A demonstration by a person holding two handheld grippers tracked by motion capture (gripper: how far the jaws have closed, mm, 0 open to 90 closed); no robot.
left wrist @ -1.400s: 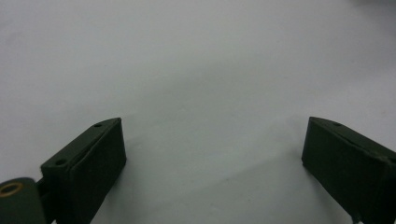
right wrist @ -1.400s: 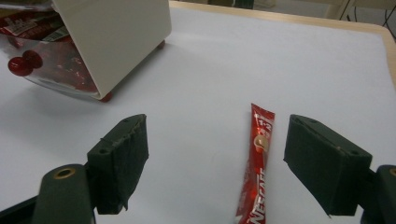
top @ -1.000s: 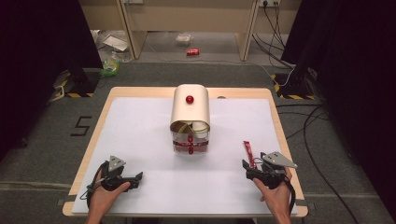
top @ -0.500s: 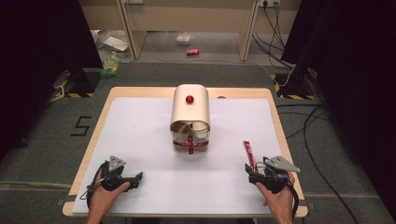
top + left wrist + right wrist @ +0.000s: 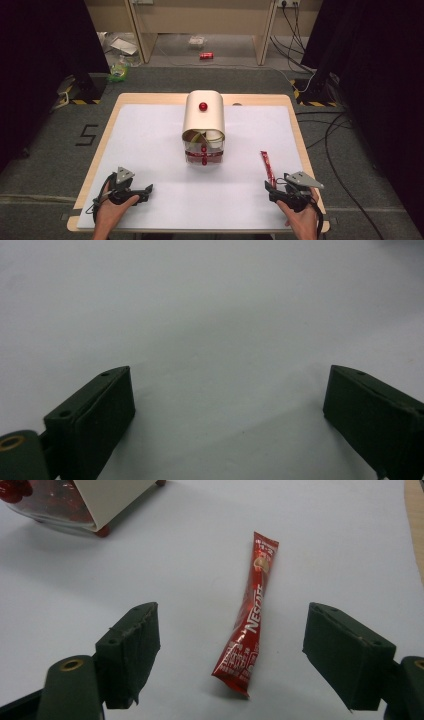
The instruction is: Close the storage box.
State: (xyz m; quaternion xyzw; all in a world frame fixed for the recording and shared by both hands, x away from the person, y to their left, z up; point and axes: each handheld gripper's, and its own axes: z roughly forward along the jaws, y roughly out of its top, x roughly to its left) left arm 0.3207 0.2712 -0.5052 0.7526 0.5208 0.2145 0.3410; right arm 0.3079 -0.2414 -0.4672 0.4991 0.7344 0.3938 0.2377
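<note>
The right tool (image 5: 276, 191) has slipped a little toward the near edge of the worktop (image 5: 150, 145), drawing back from the red coffee stick (image 5: 268, 167) that lies in front of it. A second ago its dark body sat against the near end of the stick; now that end lies just ahead of the tool, between the lines of its wide-set jaws in the right gripper view, touched by neither pad.
</note>
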